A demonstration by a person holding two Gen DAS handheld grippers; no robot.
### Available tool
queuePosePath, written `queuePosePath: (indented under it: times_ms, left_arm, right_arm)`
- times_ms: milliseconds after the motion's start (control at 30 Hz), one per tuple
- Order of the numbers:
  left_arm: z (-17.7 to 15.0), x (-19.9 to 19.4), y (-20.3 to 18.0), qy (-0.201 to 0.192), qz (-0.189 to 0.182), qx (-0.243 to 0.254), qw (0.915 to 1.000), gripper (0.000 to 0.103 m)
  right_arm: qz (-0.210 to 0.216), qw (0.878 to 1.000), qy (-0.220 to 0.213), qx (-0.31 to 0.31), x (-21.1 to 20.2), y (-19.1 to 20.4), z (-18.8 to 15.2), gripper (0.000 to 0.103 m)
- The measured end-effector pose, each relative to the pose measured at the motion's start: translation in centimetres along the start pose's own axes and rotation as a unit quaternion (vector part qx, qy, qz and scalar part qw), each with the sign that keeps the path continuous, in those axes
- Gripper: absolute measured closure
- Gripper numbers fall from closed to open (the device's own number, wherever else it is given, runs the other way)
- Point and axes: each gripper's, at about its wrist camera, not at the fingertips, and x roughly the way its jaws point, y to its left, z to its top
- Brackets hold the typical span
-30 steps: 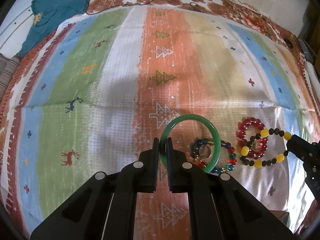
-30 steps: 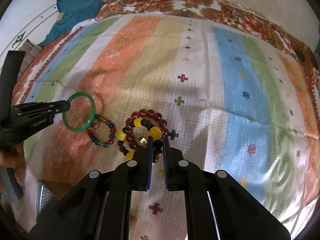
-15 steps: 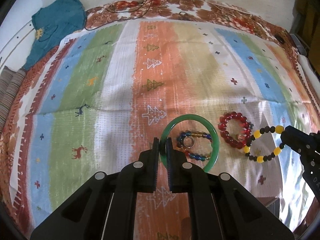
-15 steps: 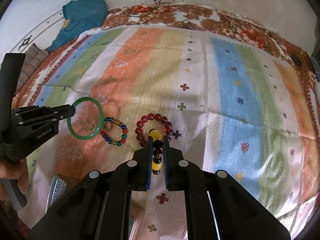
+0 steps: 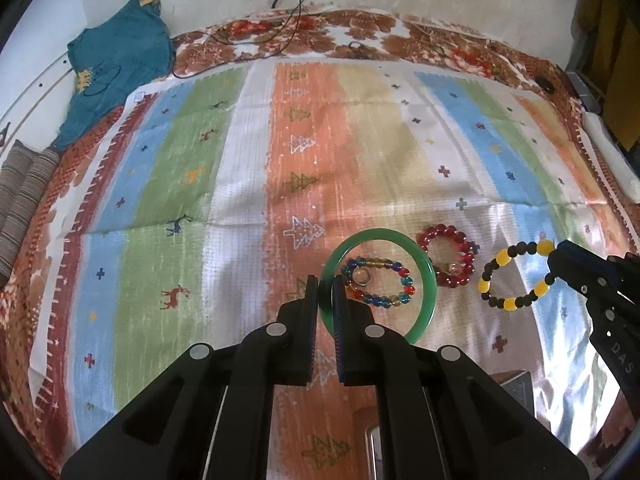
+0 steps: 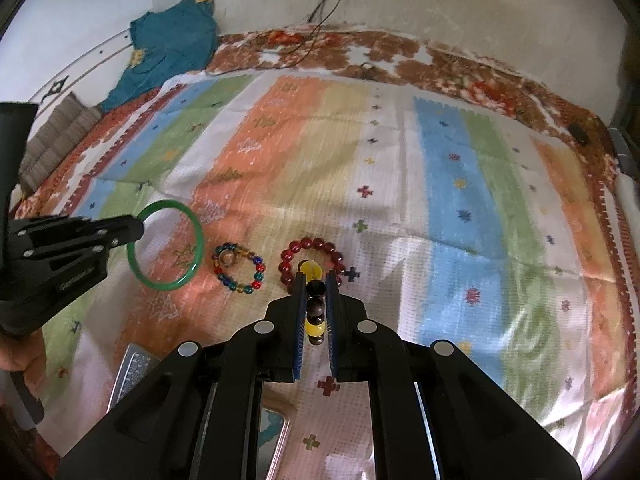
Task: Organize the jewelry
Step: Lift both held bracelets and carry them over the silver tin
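The green bangle (image 5: 420, 276) hangs at lower centre of the left wrist view, its rim pinched between the closed jaws of the left gripper (image 5: 326, 300), while the black-and-yellow bead bracelet (image 5: 516, 276) at right centre is clamped in the right gripper (image 6: 316, 300), beads showing between its jaws in the right wrist view. On the striped cloth (image 5: 248, 184) lie the multicoloured bead bracelet (image 6: 239, 268) with a small ring (image 6: 228, 258) inside it, seen through the bangle in the left view, and just right of it the red bead bracelet (image 5: 446, 256). A teal garment (image 5: 116, 60) lies at upper left.
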Motion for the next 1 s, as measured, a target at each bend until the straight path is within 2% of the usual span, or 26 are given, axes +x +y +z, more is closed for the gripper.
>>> queuePosePath:
  times_ms: [233, 333, 1000]
  left_arm:
    - [-0.3, -2.3, -0.3, -0.021, -0.003, 0.000, 0.9998, 0.096]
    - [-0.6, -3.3, -0.8, -0.034, 0.008, 0.012, 0.9993, 0.096]
    - [-3.4, -7.1, -1.7, -0.040, -0.016, 0.006, 0.9991, 0.096]
  right_arm:
    - [0.008, 1.000, -0.023, 0.003, -2.2, 0.6, 0.0, 0.093]
    - [0.011, 0.999, -0.031, -0.004, -3.1, 0.9, -0.2, 0.093]
    - [0.035, 0.997, -0.068, -0.018, -8.0, 2.2, -2.2, 0.093]
